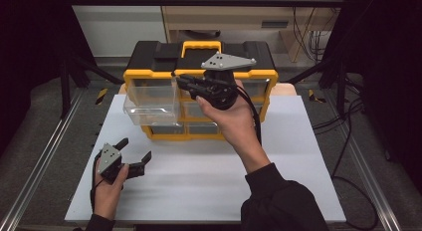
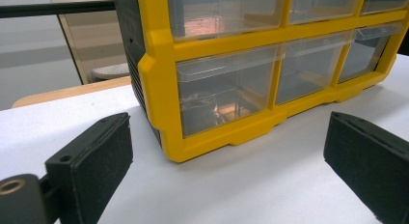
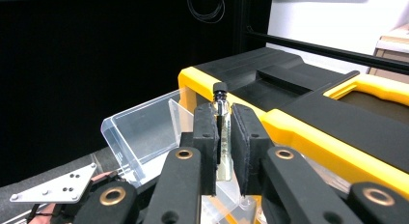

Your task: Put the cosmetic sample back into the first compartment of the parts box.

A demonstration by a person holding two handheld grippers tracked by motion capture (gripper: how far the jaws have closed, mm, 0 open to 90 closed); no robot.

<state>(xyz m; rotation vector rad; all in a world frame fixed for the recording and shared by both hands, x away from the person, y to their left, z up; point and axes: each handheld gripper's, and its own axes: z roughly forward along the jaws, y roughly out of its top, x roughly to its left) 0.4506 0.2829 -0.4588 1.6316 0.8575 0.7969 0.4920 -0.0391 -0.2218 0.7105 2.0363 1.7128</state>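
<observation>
- Right gripper (image 3: 223, 137) clamps a small capped vial (image 3: 221, 132) upright above the pulled-out clear drawer (image 1: 149, 102), at the organizer's (image 1: 199, 57) upper left.
- Left gripper (image 1: 133, 152) rests wide apart on the near-left table (image 1: 199, 181), holding nothing.

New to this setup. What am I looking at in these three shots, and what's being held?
No robot arm here: a person holds a two-jaw gripper in each hand. The high view looks down from above the person's side of the white table. The other two views come from cameras riding on the grippers, looking along their black jaws.

On the table stands a yellow-and-black organizer box with clear drawers; the upper left drawer is pulled out.

The right gripper is shut on a small glass vial with a black cap, held upright near the open drawer. The left gripper sits low over the table, open, facing the box front, holding nothing.
</observation>
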